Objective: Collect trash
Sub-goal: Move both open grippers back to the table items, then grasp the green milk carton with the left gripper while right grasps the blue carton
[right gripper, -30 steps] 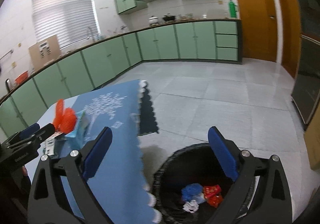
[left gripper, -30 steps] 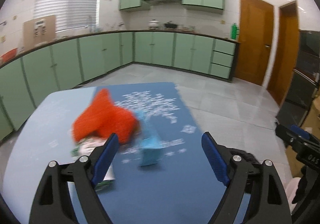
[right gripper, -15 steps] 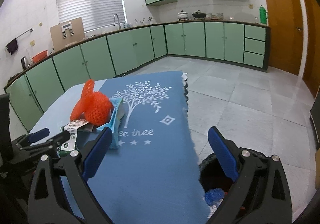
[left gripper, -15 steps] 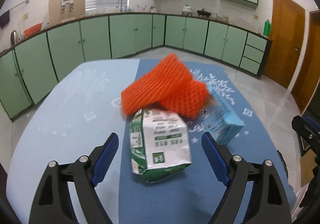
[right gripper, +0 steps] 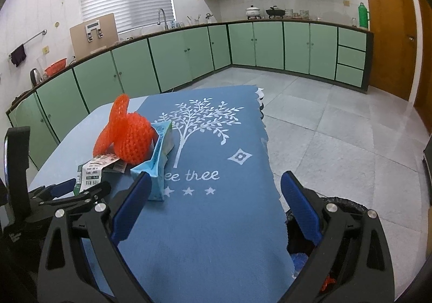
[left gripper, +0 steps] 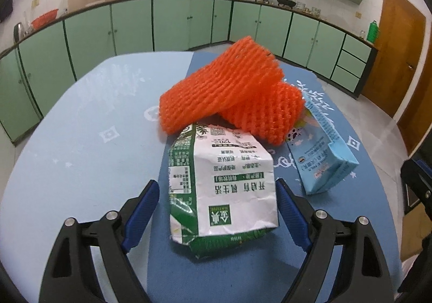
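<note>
Right, we have the left gripper point(left gripper: 216, 200) spread wide with the green-and-white carton point(left gripper: 220, 184) sitting between its fingers, not clamped. The right-side pad point(left gripper: 290, 212) looks touching or nearly touching the carton's edge; the left-side pad point(left gripper: 140, 209) stands clear with a visible gap. So nothing is held in it.

Just ahead of the carton, the orange foam net point(left gripper: 229, 97) lies on the carton's far end, touching it. Ahead and to the right lies the light blue carton point(left gripper: 321, 151), close beside the green one and partly tucked under the net. All of it sits on the blue tablecloth point(left gripper: 172, 262).

The right gripper point(right gripper: 213, 200) is also spread wide and empty, hovering over bare cloth. The black-lined trash bin point(right gripper: 348, 203) is just below and to its right, off the table edge, with some scraps already inside. The blue carton is just ahead of its left finger.

Step in hand, as we judge it: close the left gripper on the green carton. Notes:
- Carton is crumpled and looks empty, so it will likely squash. We squeeze across the flatter mid-body, not the torn near corner.
- We center first so both pads land together; otherwise the carton slides sideways.
- The net rests on the far end, so it may drag or tumble when we lift. We lift slowly, tilting the near end up first.
- Bin is on the right gripper's side; we keep that gripper out of the carry path.
</note>
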`<state>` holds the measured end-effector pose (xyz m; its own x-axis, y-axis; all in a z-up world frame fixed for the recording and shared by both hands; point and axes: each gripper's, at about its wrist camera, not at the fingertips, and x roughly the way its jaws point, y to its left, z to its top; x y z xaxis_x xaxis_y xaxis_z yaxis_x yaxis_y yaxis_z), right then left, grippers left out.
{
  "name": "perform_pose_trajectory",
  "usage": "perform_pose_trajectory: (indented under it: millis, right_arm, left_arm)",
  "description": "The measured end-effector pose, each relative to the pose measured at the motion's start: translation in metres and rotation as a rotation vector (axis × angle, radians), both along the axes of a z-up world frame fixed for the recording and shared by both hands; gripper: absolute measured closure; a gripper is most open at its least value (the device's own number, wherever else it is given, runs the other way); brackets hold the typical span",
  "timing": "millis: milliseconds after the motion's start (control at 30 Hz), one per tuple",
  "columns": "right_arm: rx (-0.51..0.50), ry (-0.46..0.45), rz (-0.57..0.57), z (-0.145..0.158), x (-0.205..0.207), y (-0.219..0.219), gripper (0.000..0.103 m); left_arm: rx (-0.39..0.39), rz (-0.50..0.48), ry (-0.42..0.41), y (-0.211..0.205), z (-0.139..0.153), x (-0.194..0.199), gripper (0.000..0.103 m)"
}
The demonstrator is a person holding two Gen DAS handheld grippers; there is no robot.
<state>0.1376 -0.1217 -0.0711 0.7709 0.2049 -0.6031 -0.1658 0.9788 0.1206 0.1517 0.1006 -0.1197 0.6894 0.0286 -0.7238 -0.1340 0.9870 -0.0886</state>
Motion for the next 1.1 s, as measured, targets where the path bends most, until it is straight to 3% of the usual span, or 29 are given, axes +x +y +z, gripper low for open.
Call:
perform_pose_trajectory:
  millis: [133,167,200,533,900,1100]
  right_arm:
    - [0.002,0.010,0.002,-0.003,0.006,0.002,0.009]
    - [0.002,0.014,0.005,-0.003,0.008,0.003,0.009]
    - [0.001,0.017,0.009,-0.003,0.009,0.004,0.009]
    - [-0.017,0.019,0.074,-0.005,0.020,0.033,0.009]
    - [-0.061,0.077,0.113,-0.019,0.043,0.075,0.010]
    - [-0.082,0.112,0.116,-0.026,0.052,0.086,0.026]
  left_arm:
    - [-0.022,0.010,0.031,0.004,-0.006,0.008,0.020]
    - [-0.029,0.006,0.036,0.004,-0.007,0.009,0.030]
    - [-0.028,0.002,0.040,0.004,-0.007,0.009,0.032]
    - [0.032,0.009,-0.036,0.000,0.012,-0.005,0.032]
    - [0.016,0.042,-0.040,0.019,0.021,-0.013,0.032]
    - [0.019,0.044,-0.047,0.015,0.020,-0.011,0.032]
